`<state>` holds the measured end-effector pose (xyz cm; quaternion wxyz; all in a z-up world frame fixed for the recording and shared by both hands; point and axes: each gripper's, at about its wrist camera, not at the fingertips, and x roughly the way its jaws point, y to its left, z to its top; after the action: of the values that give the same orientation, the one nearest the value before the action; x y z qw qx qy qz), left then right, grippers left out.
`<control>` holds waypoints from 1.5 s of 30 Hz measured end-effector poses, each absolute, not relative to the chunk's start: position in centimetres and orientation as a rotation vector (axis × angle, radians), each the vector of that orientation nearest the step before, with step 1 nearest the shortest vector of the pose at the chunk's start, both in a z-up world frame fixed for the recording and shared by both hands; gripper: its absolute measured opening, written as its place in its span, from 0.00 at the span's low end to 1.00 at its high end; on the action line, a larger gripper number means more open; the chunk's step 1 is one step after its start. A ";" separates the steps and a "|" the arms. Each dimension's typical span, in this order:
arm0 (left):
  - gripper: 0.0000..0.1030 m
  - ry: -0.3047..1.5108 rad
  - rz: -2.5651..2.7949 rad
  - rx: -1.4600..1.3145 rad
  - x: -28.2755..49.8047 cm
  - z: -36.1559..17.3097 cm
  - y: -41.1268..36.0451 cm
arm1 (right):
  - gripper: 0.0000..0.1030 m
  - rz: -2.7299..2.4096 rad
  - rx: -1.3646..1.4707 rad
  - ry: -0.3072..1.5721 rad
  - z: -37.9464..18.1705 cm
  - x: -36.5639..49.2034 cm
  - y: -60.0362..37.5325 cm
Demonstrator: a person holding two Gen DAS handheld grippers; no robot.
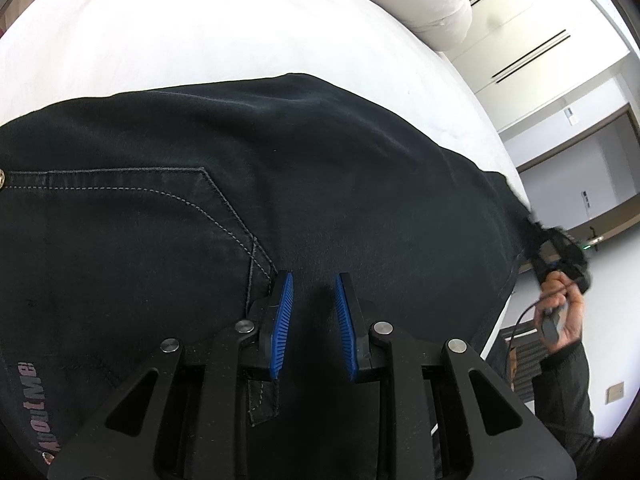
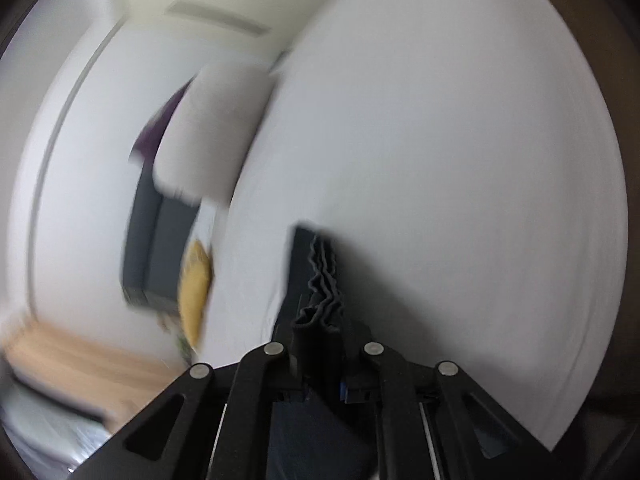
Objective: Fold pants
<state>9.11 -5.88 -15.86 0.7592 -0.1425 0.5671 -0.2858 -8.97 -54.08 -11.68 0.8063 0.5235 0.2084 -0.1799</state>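
Note:
Black denim pants (image 1: 280,184) lie spread on a white bed (image 1: 200,28), back pocket stitching and a belt loop (image 1: 262,400) toward me. My left gripper (image 1: 314,280) rests on them by the pocket corner, its blue pads (image 1: 285,320) a narrow gap apart with dark fabric filling the gap. At the far right a hand (image 1: 564,312) holds my right gripper (image 1: 560,264) on the leg end, lifted off the bed's edge. In the blurred right wrist view, my right gripper (image 2: 320,320) is shut on a bunched, layered pants hem (image 2: 322,280).
A pale rolled duvet or pillow (image 1: 420,0) lies at the far end of the bed. Beyond the bed's right edge are white wardrobe doors (image 1: 532,40) and a doorway. The right wrist view shows blurred dark furniture (image 2: 156,248), a yellow object (image 2: 194,292) and wood floor (image 2: 72,356).

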 end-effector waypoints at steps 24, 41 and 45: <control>0.91 1.327 -0.787 -0.717 13.7 -14.2 -7.1 | 0.11 -0.133 -0.383 0.745 -9.3 -0.9 -15.3; 0.10 1.384 -0.741 -0.483 16.4 -13.3 -1.5 | 0.11 0.077 -0.528 0.708 -9.6 -1.9 -5.9; 0.10 1.375 -0.719 -0.435 16.1 -13.4 -0.9 | 0.11 0.103 -0.559 0.724 -10.3 -1.7 -4.4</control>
<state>16.11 -0.86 -13.39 0.6927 -0.1948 0.6154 -0.3217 -1.75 -4.42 -10.29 0.8961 -0.2696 0.3492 0.0496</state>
